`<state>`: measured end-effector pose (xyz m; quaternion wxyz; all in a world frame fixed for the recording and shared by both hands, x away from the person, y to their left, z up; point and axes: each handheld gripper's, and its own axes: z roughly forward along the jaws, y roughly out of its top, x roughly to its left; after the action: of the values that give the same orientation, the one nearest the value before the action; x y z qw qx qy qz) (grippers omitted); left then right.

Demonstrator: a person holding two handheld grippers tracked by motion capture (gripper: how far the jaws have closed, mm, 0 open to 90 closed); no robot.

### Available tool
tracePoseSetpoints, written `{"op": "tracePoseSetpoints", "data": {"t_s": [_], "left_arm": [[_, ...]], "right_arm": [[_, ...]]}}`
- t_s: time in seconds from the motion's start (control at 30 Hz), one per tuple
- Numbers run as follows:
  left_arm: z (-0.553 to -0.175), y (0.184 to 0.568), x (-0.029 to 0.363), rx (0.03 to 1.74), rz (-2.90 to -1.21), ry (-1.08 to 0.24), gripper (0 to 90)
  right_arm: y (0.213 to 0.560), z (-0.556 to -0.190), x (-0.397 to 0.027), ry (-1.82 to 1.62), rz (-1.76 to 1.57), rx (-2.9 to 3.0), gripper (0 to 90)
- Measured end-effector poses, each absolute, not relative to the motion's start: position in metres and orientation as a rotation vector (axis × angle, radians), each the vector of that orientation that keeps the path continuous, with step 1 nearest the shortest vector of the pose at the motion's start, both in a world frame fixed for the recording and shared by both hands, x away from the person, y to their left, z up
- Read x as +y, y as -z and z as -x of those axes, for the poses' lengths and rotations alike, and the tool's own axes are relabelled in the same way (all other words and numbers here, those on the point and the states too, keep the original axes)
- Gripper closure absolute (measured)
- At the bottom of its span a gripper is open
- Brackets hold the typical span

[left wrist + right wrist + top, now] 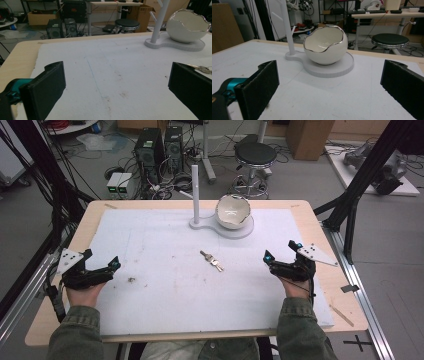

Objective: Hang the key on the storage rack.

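Nothing started yet — keys (212,260) untouched, mid-mat.
L gripper (102,260) near the mat's (150,295) left edge, R gripper (281,251) near its right edge, both w/ jaws spread, empty; egg-shaped bowl (232,212) on its stand (197,224) at far edge — all left to do.

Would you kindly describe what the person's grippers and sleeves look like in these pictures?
Each hand holds a black two-jaw tool. The left gripper and right gripper both carry teal accents near the jaw tips and a grey three-cornered plate on top. A black cable trails from the left one. The jaws are flat black rectangular blocks. Both sleeves are olive green.
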<state>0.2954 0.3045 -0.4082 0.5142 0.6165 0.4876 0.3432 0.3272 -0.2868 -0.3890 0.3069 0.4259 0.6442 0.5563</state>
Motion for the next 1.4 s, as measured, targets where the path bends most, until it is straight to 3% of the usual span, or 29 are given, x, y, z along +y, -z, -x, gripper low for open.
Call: {"op": "tracePoseSetpoints", "data": {"t_s": [1.4], "left_arm": [[-0.299,0.413,0.306,1.189,-1.498,-0.801,1.7]], "right_arm": [[0.385,-0.346,-0.254,-1.345,-1.098,1.964,0.9]]}}
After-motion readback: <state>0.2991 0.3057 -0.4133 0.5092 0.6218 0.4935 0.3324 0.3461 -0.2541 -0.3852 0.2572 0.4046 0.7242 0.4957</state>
